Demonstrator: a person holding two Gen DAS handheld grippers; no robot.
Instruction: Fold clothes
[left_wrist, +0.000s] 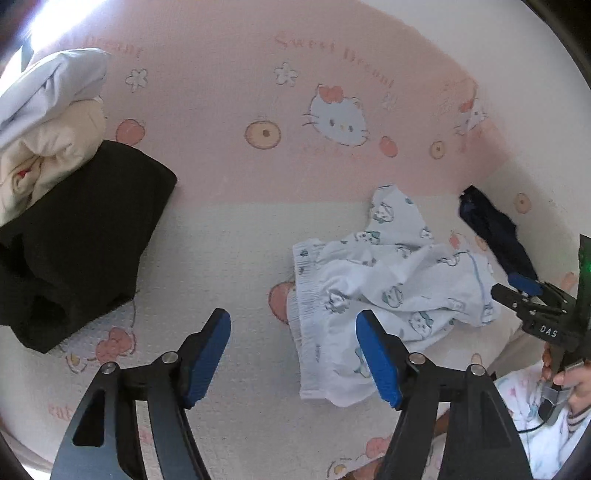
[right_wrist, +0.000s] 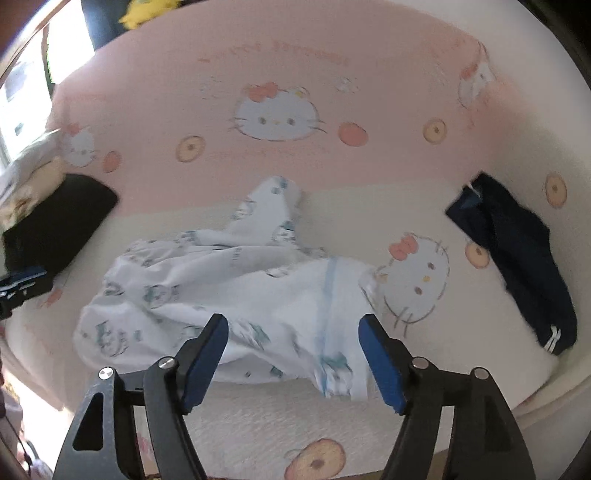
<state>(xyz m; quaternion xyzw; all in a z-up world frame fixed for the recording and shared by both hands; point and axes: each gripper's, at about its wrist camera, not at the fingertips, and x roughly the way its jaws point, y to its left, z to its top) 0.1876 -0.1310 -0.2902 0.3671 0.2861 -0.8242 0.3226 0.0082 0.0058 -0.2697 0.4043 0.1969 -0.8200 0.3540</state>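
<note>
A crumpled white garment with a blue-green cartoon print (left_wrist: 384, 280) (right_wrist: 236, 291) lies on the pink and cream bedsheet (left_wrist: 258, 236). My left gripper (left_wrist: 293, 321) stands open above bare sheet just left of the garment, with its right pad (left_wrist: 376, 358) over the garment's elastic edge. My right gripper (right_wrist: 292, 321) hangs open over the garment's near edge, and the cloth lies loose below its fingers. In the left wrist view the right gripper (left_wrist: 517, 291) shows at the garment's right side.
A folded black garment (left_wrist: 85, 240) (right_wrist: 55, 225) lies at the left with cream and white clothes (left_wrist: 48, 122) piled behind it. A dark navy garment (left_wrist: 491, 232) (right_wrist: 524, 258) lies at the right. A person's hand (left_wrist: 565, 376) holds the right gripper's handle.
</note>
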